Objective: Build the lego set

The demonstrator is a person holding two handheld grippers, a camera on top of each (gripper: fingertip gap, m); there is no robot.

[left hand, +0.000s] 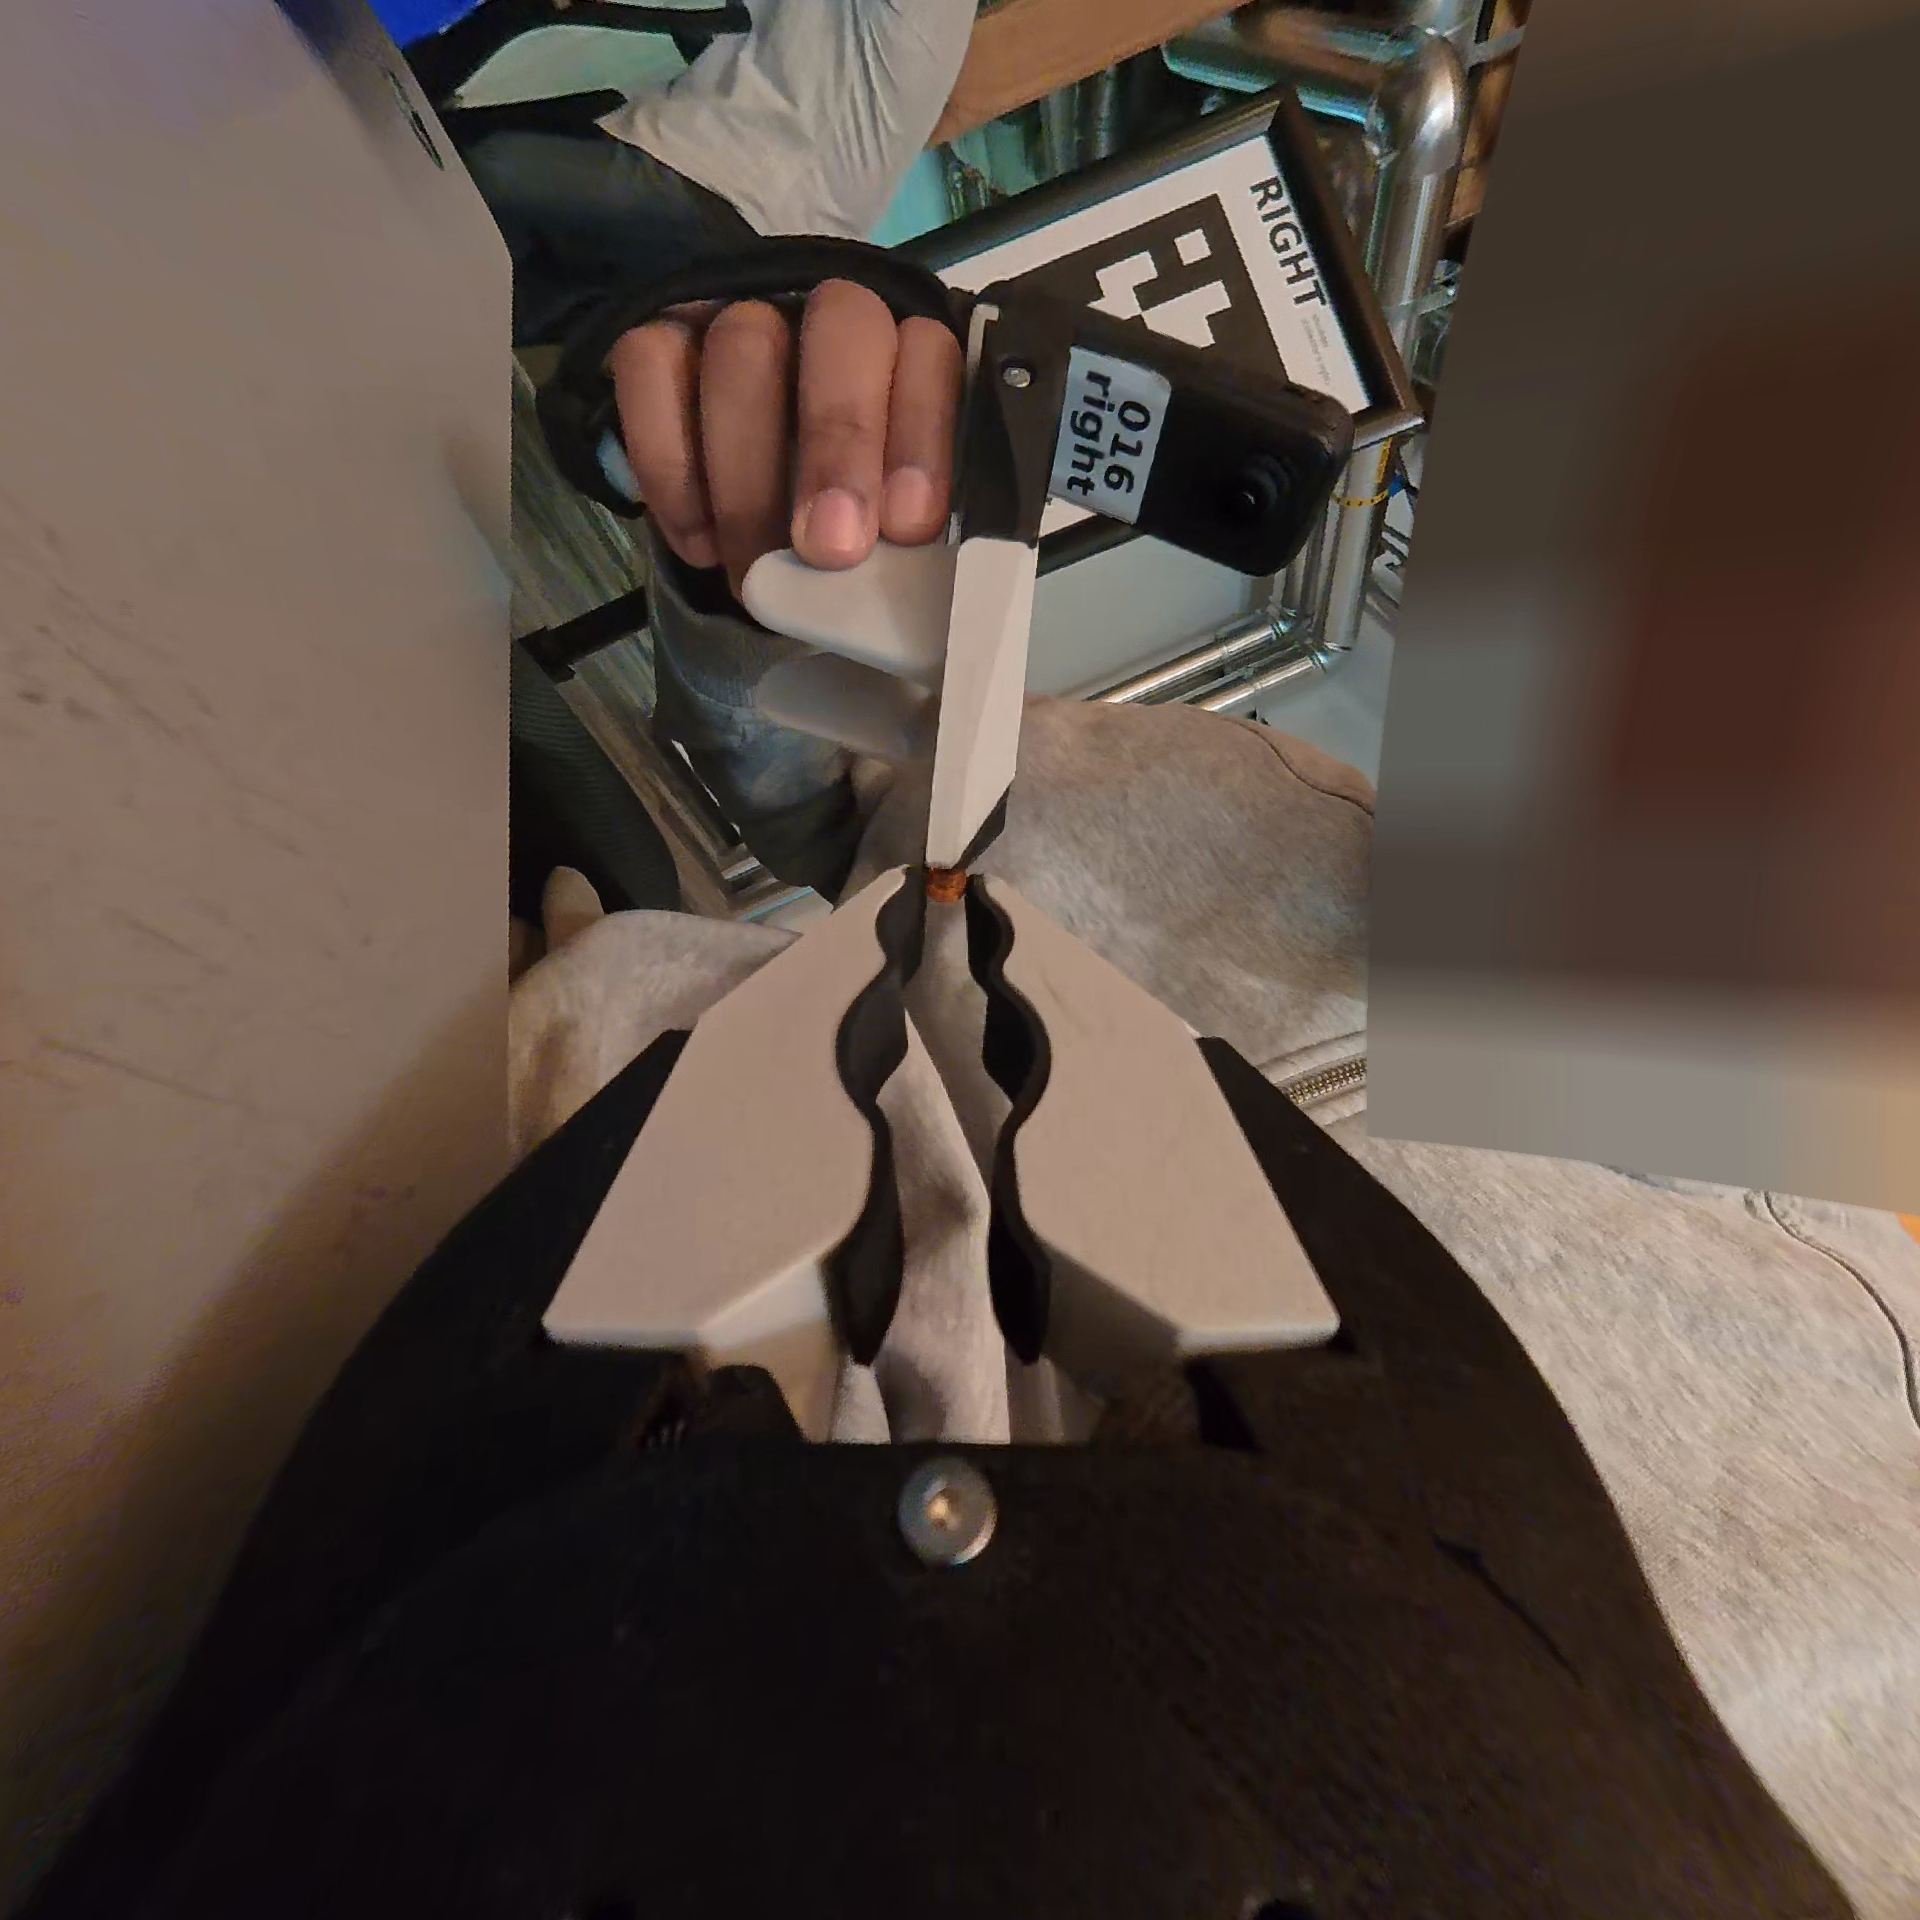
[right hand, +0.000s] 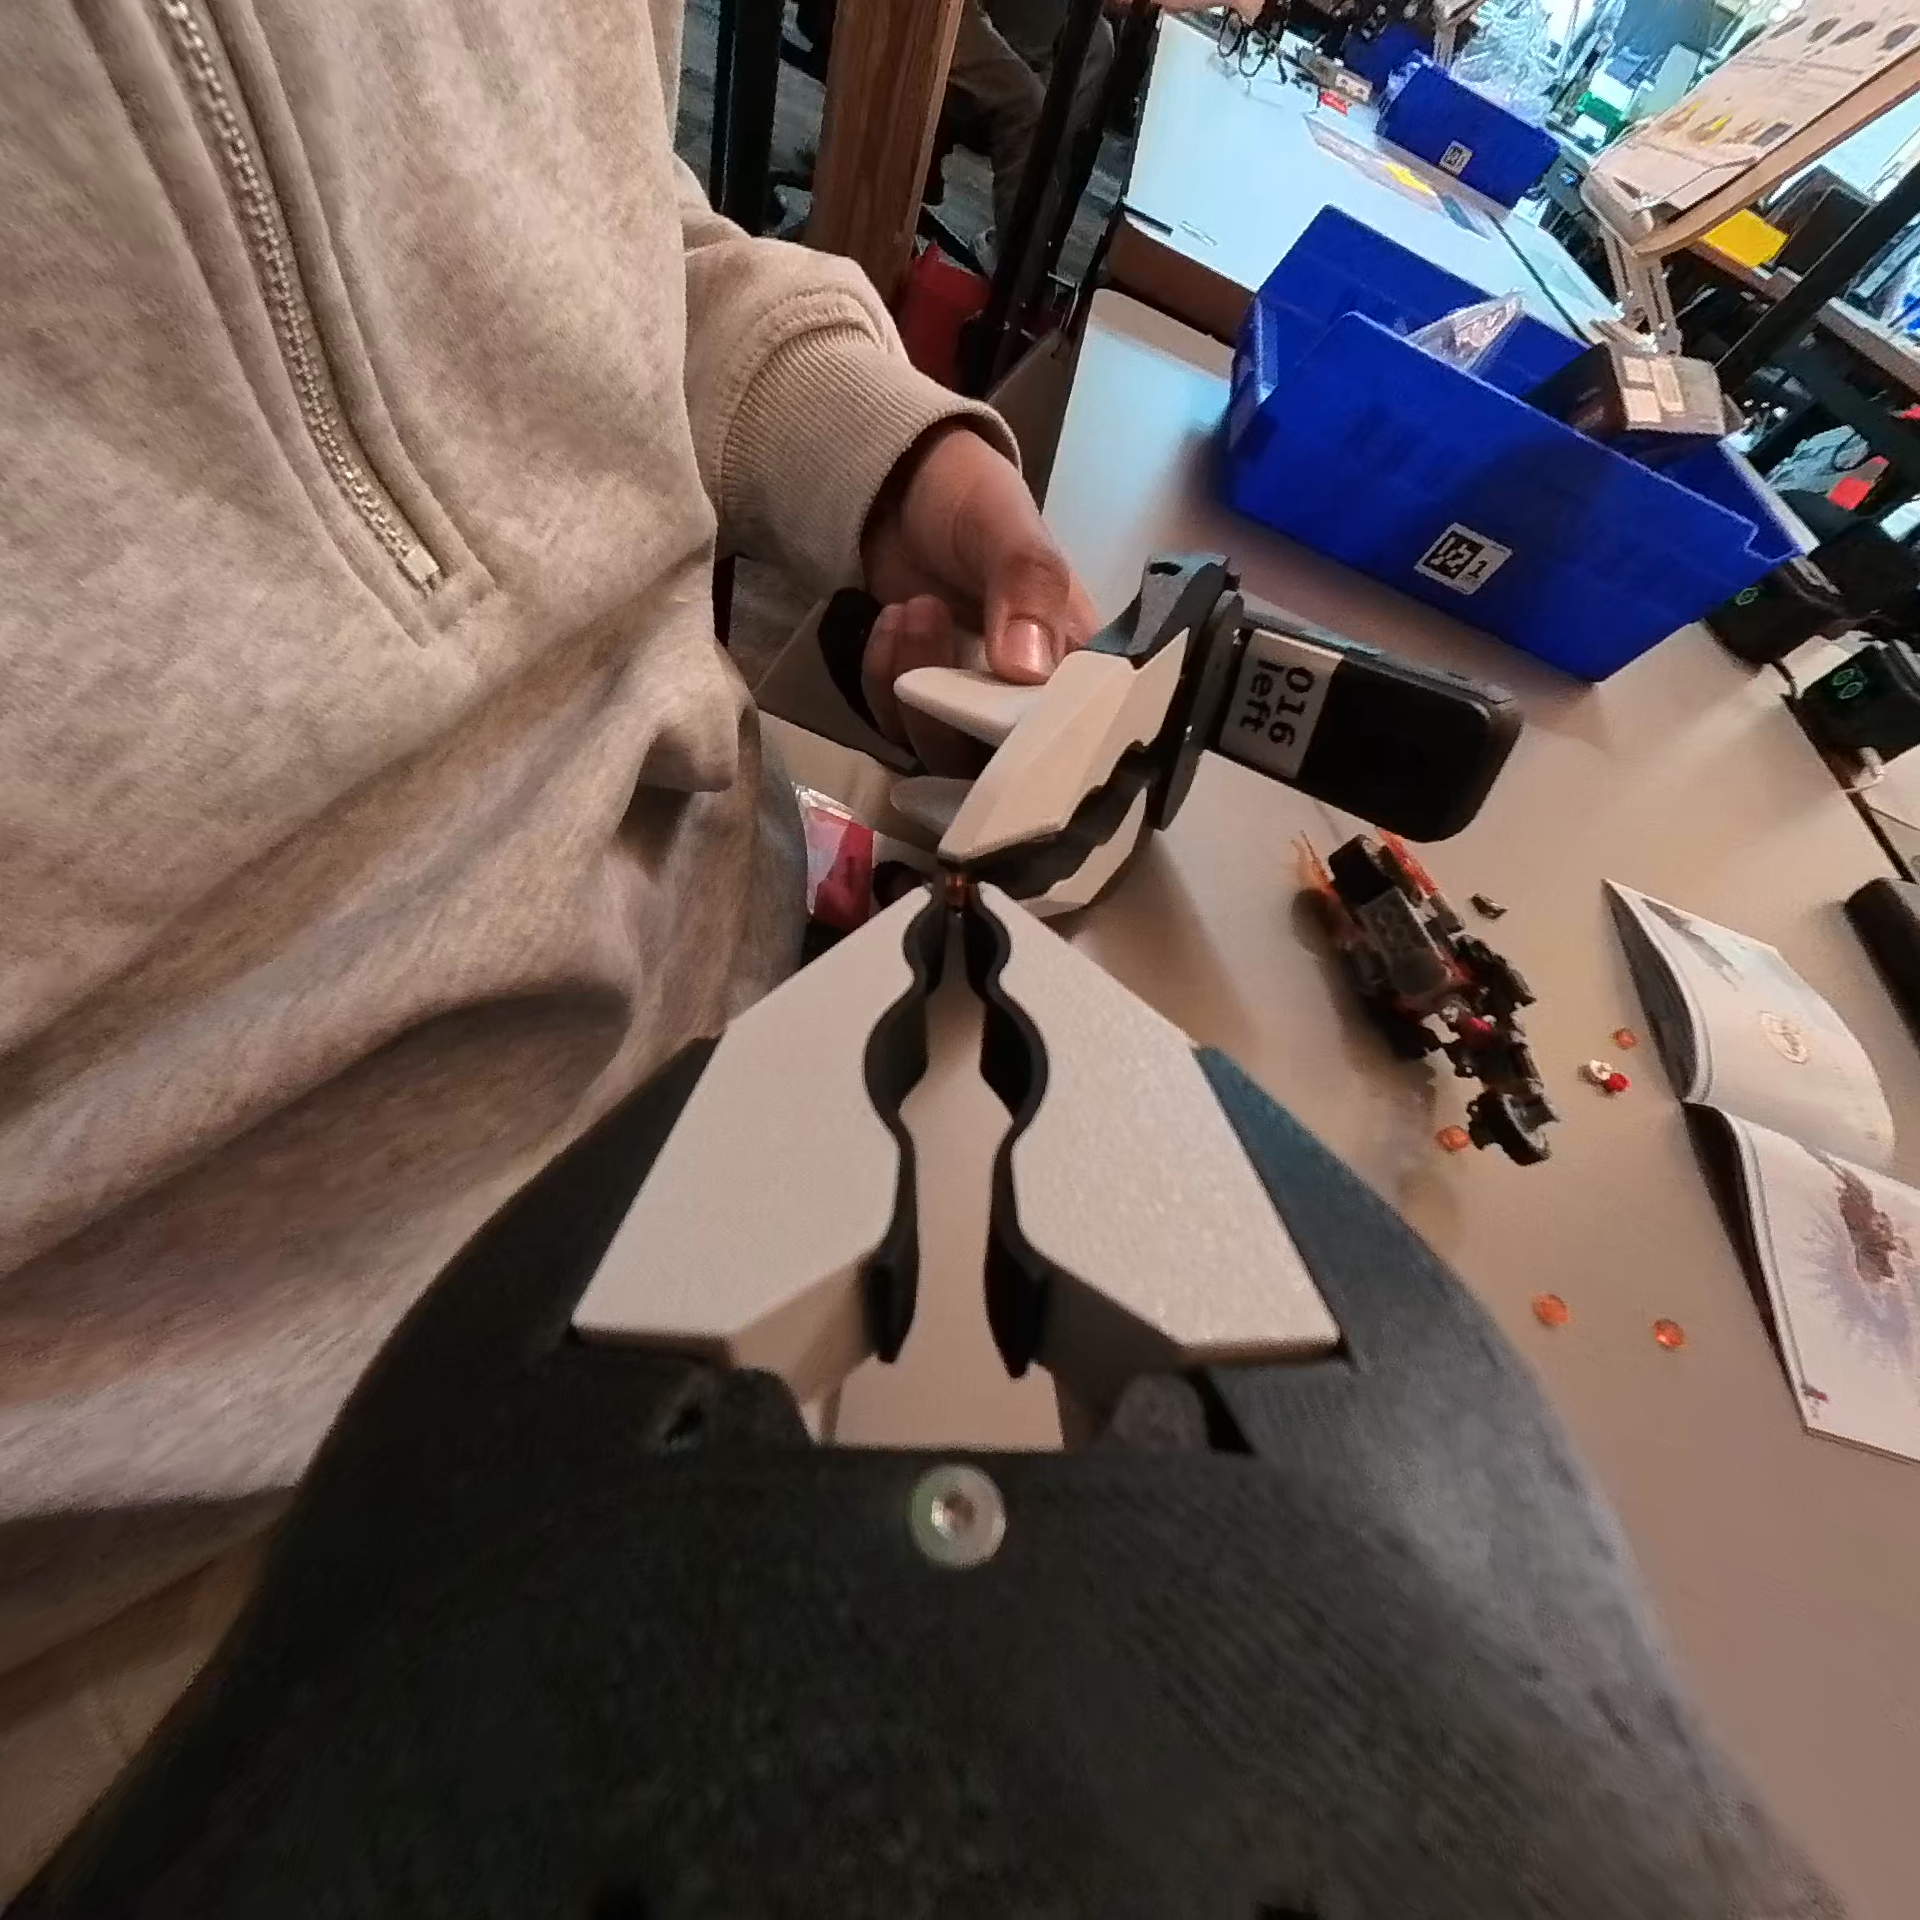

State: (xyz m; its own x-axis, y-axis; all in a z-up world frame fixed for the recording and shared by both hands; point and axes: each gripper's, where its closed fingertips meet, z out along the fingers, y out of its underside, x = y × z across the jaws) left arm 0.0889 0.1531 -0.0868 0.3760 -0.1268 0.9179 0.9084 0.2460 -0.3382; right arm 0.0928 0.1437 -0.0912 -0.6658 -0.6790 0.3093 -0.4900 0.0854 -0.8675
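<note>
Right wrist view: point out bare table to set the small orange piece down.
Free: table between the blue bin and the dark lego model; also the near strip below the loose orange studs. Crowded: around the model and open booklet.

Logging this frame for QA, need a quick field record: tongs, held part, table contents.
left tongs: closed on small orange piece, at the tips
right tongs: closed on the same piece, tips meeting the left pair
height: both held in the air, near the person's grey hoodie
table: dark lego model, loose orange studs, open instruction booklet
behind: blue bin
</note>
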